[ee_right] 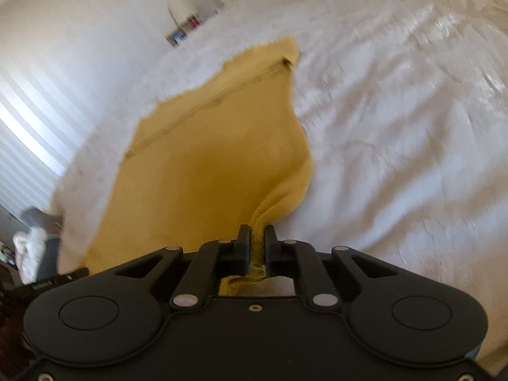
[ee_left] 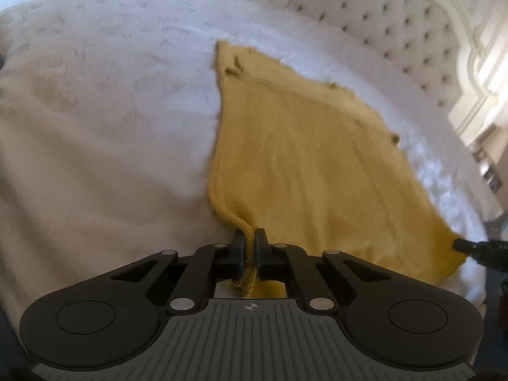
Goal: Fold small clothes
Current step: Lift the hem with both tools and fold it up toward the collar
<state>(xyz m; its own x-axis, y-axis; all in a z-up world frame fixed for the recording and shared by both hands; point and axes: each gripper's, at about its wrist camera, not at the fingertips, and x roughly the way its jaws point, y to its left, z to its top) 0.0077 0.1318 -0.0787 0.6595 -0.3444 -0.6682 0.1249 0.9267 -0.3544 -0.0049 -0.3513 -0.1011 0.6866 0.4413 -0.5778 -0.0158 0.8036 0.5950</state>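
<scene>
Left fingers (ee_left: 250, 241) and right fingers (ee_right: 256, 238) each pinch a near corner of my soft mustard-yellow knit garment (ee_left: 301, 158); light, floppy, stretchy. Hem corners suit best.

There is one yellow knitted garment (ee_left: 304, 165), one white bedspread (ee_left: 104, 120) beneath it, one tufted headboard (ee_left: 390, 22), and two black grippers, left gripper (ee_left: 250, 238) and right gripper (ee_right: 256, 235).
</scene>
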